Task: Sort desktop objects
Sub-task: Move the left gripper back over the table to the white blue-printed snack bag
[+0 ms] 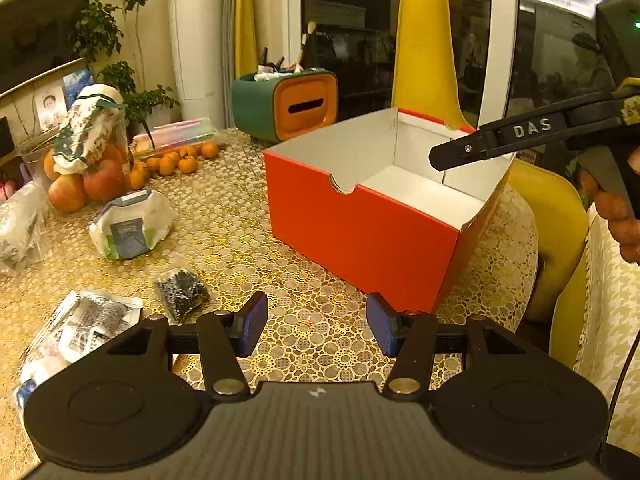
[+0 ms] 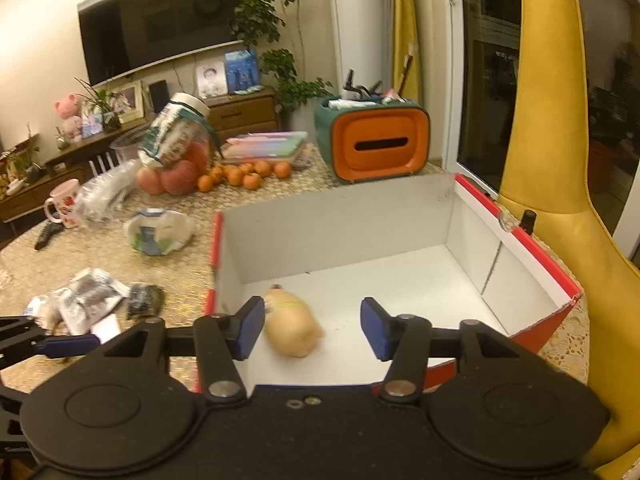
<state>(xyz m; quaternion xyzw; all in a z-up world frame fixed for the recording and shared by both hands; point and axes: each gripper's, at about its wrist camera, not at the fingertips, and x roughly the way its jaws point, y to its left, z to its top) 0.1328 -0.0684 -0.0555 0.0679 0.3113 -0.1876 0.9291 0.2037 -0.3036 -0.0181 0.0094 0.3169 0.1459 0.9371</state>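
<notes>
One tan packet (image 2: 293, 330) already lies on the floor of your red box (image 2: 544, 258), below your right tongs (image 2: 312, 328), which are apart and empty; your left tongs (image 1: 317, 326) hover apart over the surface (image 1: 224, 220); by my reckoning, the dark pouch (image 1: 182, 293), printed packet (image 1: 86, 322) and white wrapped pack (image 1: 130, 225) are left to sort.

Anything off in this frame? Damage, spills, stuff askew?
Minor only. The red box has a torn, ragged near-right corner. A tan, blurred object lies tilted on the box floor between the open right gripper fingers. Nothing looks spilled. Left gripper is open, empty.
</notes>
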